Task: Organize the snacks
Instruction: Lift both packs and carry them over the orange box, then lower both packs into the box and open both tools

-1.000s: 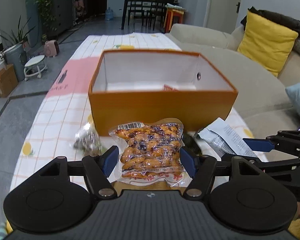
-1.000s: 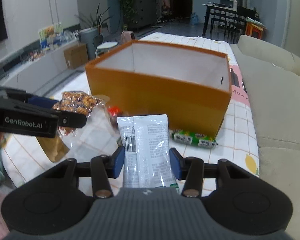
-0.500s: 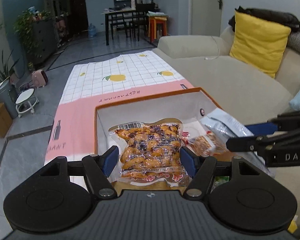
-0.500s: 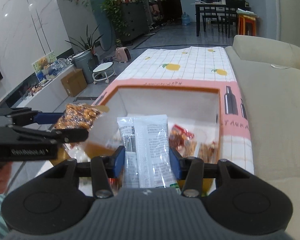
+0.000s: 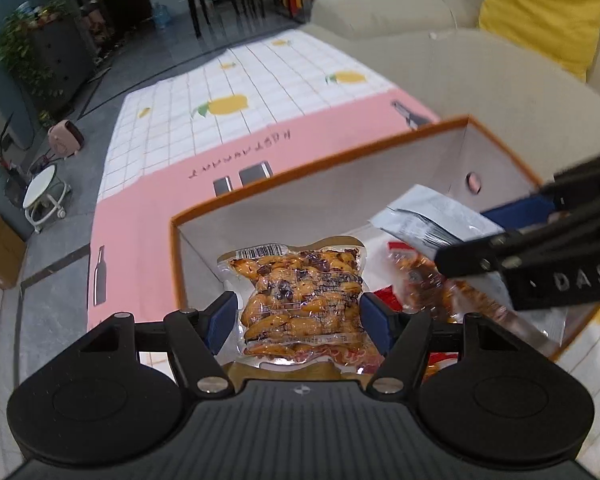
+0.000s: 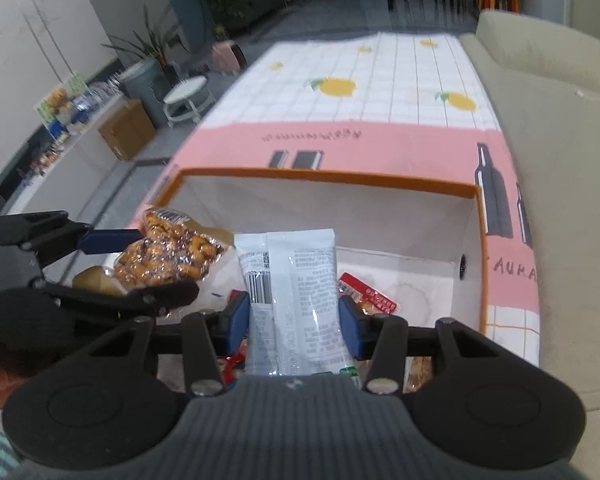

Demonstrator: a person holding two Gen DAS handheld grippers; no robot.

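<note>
My left gripper (image 5: 298, 322) is shut on a clear packet of orange nuts (image 5: 298, 292) and holds it above the left part of the orange box (image 5: 316, 168), which is white inside. My right gripper (image 6: 294, 326) is shut on a white printed snack packet (image 6: 296, 292) over the same box (image 6: 324, 178). Each gripper shows in the other's view: the right one (image 5: 512, 228) with the white packet (image 5: 428, 216), the left one (image 6: 140, 260) with the nut packet (image 6: 168, 254). Red and orange snack packets (image 6: 368, 294) lie on the box floor.
The box stands on a tablecloth (image 5: 228, 92) with a pink band and a lemon-print grid. A beige sofa (image 6: 560, 128) runs along the right, with a yellow cushion (image 5: 540, 8) on it. Floor, a stool (image 6: 186, 96) and plants are to the left.
Both grippers carried their packets from in front of the box to above its open inside. The loose snacks on the cloth before the box have gone out of view.
</note>
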